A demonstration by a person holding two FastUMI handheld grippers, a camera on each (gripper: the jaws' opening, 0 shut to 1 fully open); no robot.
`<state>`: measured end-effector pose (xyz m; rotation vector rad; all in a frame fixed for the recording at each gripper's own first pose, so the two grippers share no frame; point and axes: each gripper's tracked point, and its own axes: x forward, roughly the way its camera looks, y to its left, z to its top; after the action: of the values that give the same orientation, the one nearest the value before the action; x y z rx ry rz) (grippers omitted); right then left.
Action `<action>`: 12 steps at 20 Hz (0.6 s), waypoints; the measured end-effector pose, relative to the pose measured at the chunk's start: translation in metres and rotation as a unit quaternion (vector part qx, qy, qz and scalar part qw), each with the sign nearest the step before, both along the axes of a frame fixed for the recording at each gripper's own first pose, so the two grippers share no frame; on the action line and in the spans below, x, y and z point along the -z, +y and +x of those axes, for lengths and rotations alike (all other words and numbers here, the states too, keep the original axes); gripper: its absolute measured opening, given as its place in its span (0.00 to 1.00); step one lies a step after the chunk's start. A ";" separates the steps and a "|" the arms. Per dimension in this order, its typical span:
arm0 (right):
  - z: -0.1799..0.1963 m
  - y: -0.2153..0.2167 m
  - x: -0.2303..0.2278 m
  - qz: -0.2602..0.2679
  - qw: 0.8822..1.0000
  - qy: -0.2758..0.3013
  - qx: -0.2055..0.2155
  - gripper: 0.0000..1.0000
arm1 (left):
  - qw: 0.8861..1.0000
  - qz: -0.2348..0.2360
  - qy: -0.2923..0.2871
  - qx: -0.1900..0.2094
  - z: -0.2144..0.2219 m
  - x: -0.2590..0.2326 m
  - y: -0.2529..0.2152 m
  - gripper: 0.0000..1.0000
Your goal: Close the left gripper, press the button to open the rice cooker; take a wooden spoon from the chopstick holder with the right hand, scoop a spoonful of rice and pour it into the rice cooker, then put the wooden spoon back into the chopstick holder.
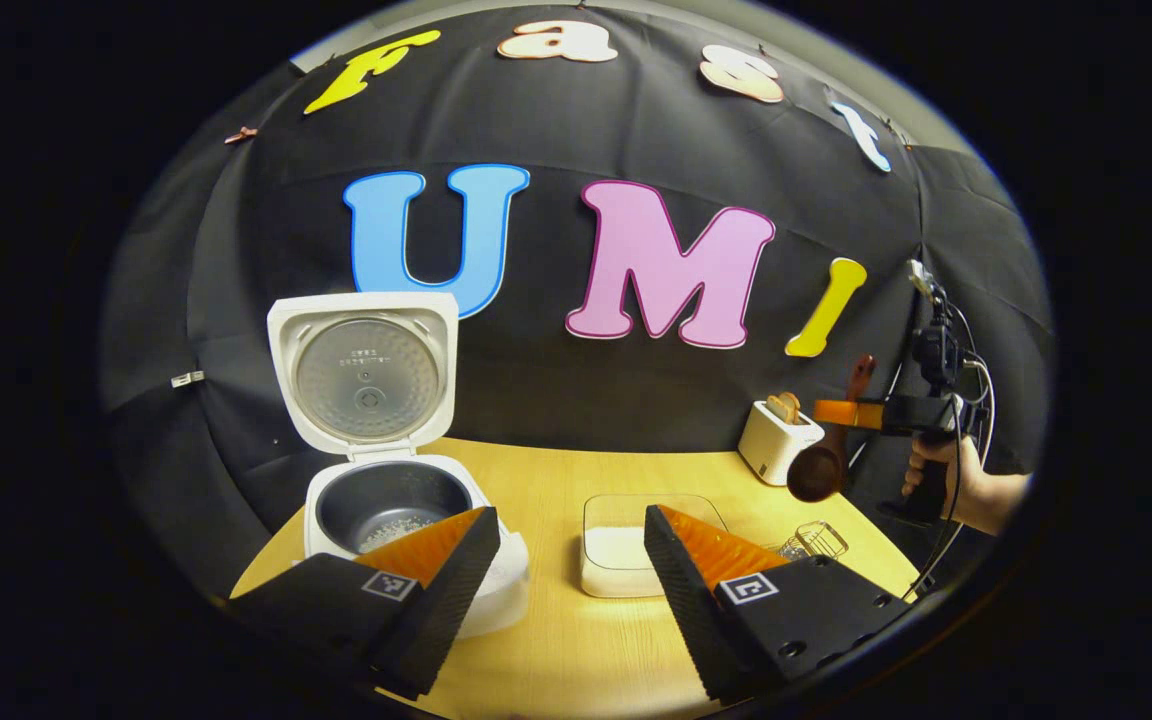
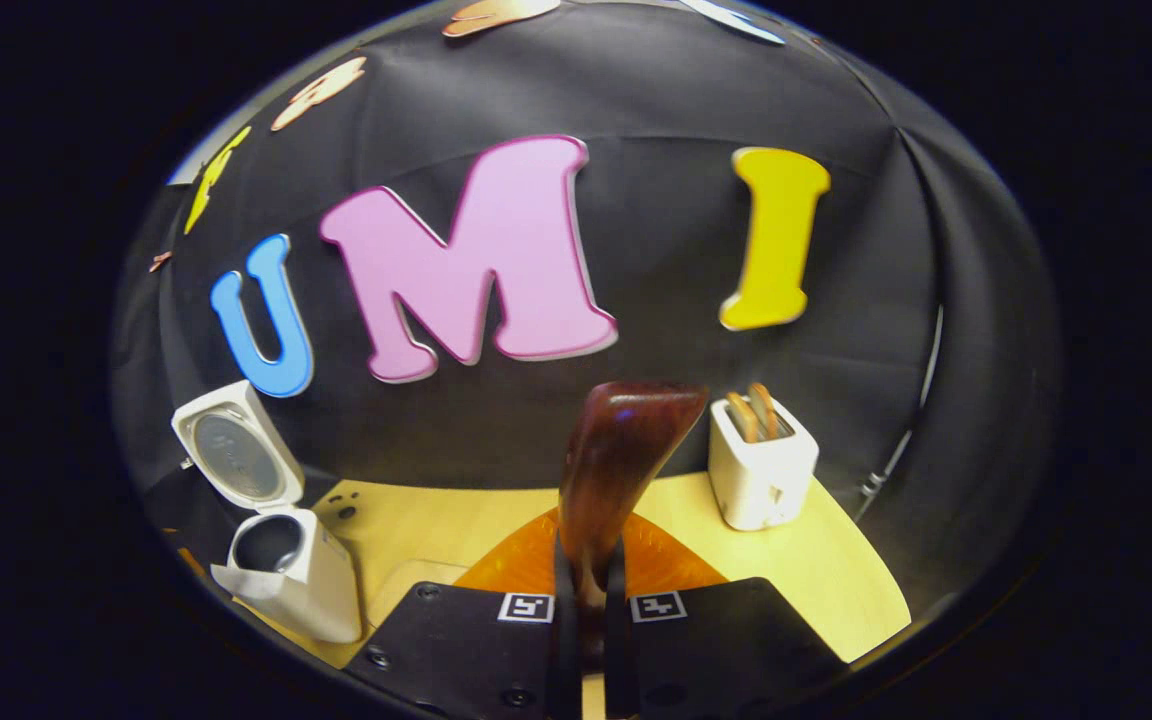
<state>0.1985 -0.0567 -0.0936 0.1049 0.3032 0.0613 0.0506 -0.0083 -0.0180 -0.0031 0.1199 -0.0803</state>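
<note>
My left gripper (image 1: 568, 575) is open, its two wedge-shaped fingers spread wide and low over the pale wooden table (image 1: 556, 650), holding nothing. Past its left finger stands the white rice cooker (image 1: 406, 530) with its square lid (image 1: 364, 372) hinged upright, showing a round dimpled metal inner plate; the dark round inner pot (image 1: 391, 500) is exposed, with a few pale grains visible at its bottom. Between my fingers, further back, sits a clear rectangular container (image 1: 636, 545) with rounded corners holding white rice. Just to its right lies a small wire holder (image 1: 816, 540), seemingly on its side. In the right gripper view, my right gripper (image 2: 588, 590) is closed on the wooden spoon (image 2: 616, 470), both fingers clamping its glossy dark-brown handle, which stands up in front of the camera. In the left gripper view that same spoon (image 1: 826, 455) hangs in the air at the table's right edge, its rounded bowl downward, with my hand (image 1: 966, 485) on the grip behind it. A white boxy toaster (image 2: 761, 465) with two browned slices in its slots stands on the table near the black cloth wall.
</note>
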 end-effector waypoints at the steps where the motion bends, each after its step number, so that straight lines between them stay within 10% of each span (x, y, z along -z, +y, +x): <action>1: -0.003 -0.014 0.013 0.003 1.000 0.011 0.012 0.13 | 1.000 0.000 0.002 0.001 0.001 0.002 -0.005 0.94; 12: -0.019 -0.097 0.119 0.014 0.992 0.087 0.093 0.13 | 1.000 0.013 0.021 0.001 0.013 0.013 -0.047 0.94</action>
<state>0.1798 -0.1534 -0.2126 0.1657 0.4653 -0.1291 0.0636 -0.0554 -0.0311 0.0205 0.1638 -0.0799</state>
